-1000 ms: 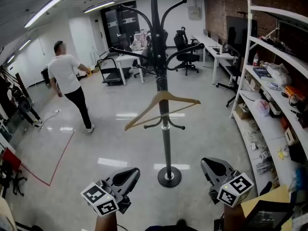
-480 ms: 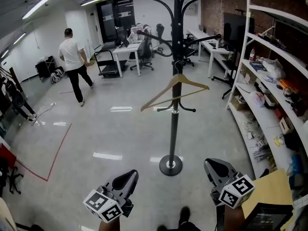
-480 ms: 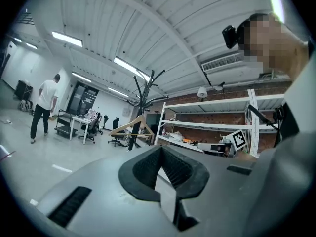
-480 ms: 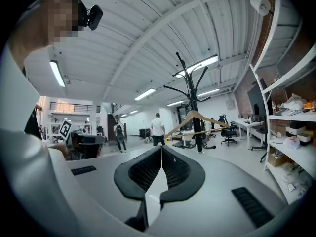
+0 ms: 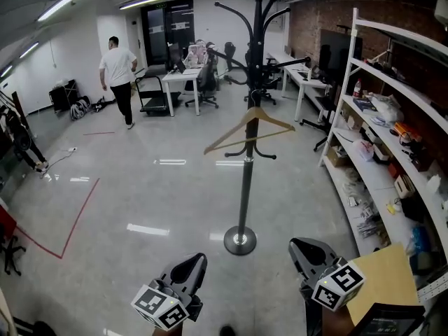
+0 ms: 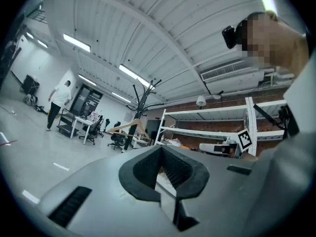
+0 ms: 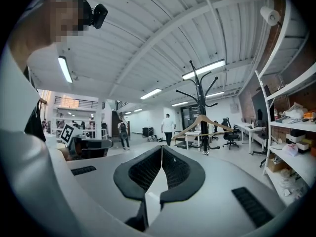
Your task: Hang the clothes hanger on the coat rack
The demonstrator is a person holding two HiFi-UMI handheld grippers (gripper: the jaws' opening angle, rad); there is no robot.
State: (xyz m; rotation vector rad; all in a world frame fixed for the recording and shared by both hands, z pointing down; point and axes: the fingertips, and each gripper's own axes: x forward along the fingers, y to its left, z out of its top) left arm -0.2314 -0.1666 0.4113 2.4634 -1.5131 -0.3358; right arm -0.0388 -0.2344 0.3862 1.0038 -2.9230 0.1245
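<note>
A wooden clothes hanger (image 5: 229,131) hangs by its hook from a low arm of the black coat rack (image 5: 244,187), which stands on a round base (image 5: 240,241) mid-floor. My left gripper (image 5: 198,261) and right gripper (image 5: 297,247) sit low in the head view, well short of the rack, both shut with nothing held. The left gripper view shows its jaw tips (image 6: 160,149) touching, with the hanger (image 6: 123,126) and rack (image 6: 140,102) far off. In the right gripper view the jaws (image 7: 162,149) are closed too, and the hanger (image 7: 200,122) hangs on the rack (image 7: 203,102).
White shelving (image 5: 392,152) full of items lines the right wall. A person (image 5: 119,75) walks at the far left, near desks and office chairs (image 5: 182,82). Red tape (image 5: 73,219) marks the floor at left. A cardboard sheet (image 5: 381,278) lies by my right gripper.
The head view has backed away from the rack, which now looks smaller and farther. The person has walked deeper into the room. The hanger stays on the rack; both grippers stay shut.
</note>
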